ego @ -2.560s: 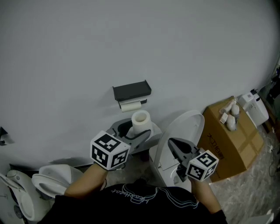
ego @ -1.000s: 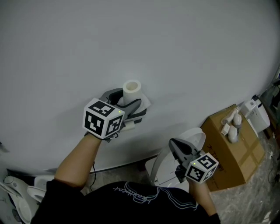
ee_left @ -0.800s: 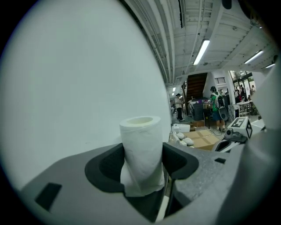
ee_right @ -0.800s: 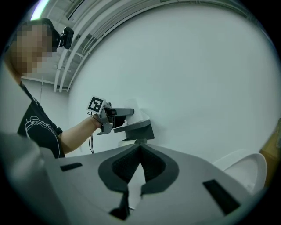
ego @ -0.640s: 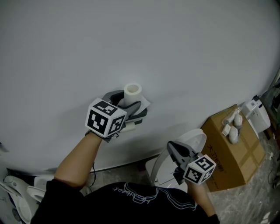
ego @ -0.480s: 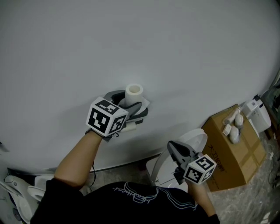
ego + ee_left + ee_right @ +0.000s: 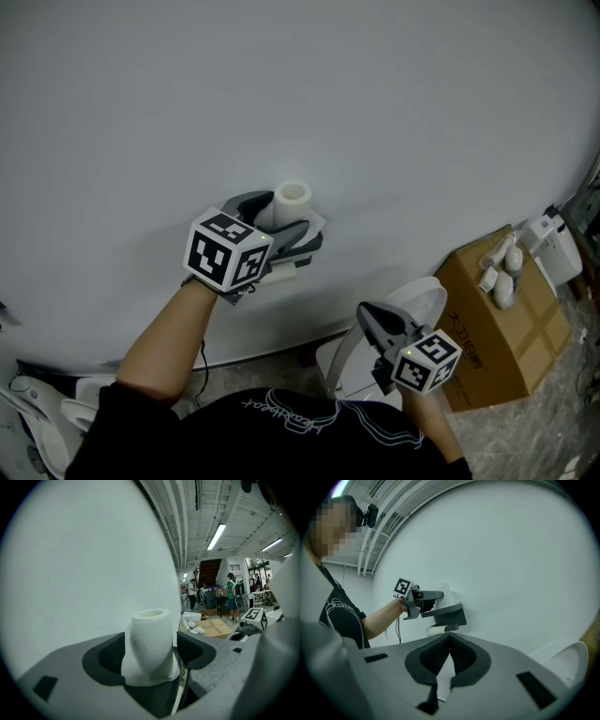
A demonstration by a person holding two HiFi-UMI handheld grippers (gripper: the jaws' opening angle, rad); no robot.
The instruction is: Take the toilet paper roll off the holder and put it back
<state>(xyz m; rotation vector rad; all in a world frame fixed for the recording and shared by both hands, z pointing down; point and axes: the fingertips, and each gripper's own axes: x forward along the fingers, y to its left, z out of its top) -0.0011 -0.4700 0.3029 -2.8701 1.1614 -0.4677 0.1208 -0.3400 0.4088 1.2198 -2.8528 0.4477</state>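
Note:
A white toilet paper roll [image 7: 292, 201] stands upright on the black wall holder [image 7: 451, 614], which my left gripper mostly hides in the head view. The left gripper [image 7: 284, 221] is around the roll [image 7: 150, 644], one jaw on each side. Its jaws have just been opening, and the pads [image 7: 108, 656] no longer press the roll. A second roll [image 7: 436, 630] hangs under the holder's shelf. My right gripper [image 7: 367, 316] is held low over the toilet, shut and empty, its pads [image 7: 461, 656] meeting at the tips.
The plain white wall [image 7: 375, 112] fills the background. A toilet with its lid raised [image 7: 419, 298] stands below the right gripper. A cardboard box [image 7: 511, 328] with white items on top is at the right, and white fixtures [image 7: 33, 427] at the bottom left.
The left gripper has lifted the roll from in front of the toilet up onto the holder. Its jaws have since spread apart from the roll. The right gripper has hardly moved.

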